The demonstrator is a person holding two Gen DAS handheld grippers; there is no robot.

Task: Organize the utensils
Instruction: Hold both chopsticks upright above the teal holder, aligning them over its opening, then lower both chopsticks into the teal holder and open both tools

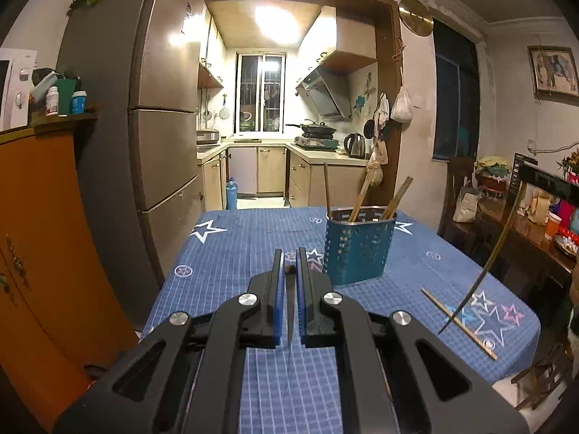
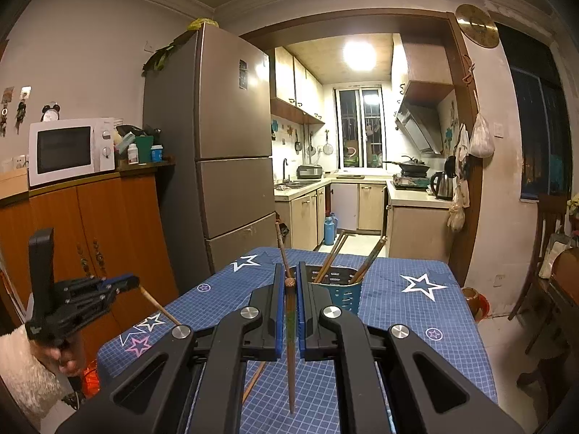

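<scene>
Both grippers are clamped on one chopstick each: left gripper [image 1: 288,271] and right gripper [image 2: 289,282], held above the table [image 1: 231,253] short of the blue utensil holder [image 1: 356,249]. Another chopstick [image 1: 459,323] lies near the right edge. They look light, stiff, slick, and a mid-shaft pinch probably stops swinging.

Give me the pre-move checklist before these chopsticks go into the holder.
1. Left gripper, fingers shut on left chopstick: ok.
2. Right gripper, fingers shut on right chopstick: ok.
3. Utensil holder upright on the tablecloth: ok.
4. Open space in the holder beside the stored chopsticks: ok.
5. Table fully picked up: not ok, a loose chopstick lies flat on the cloth.
</scene>
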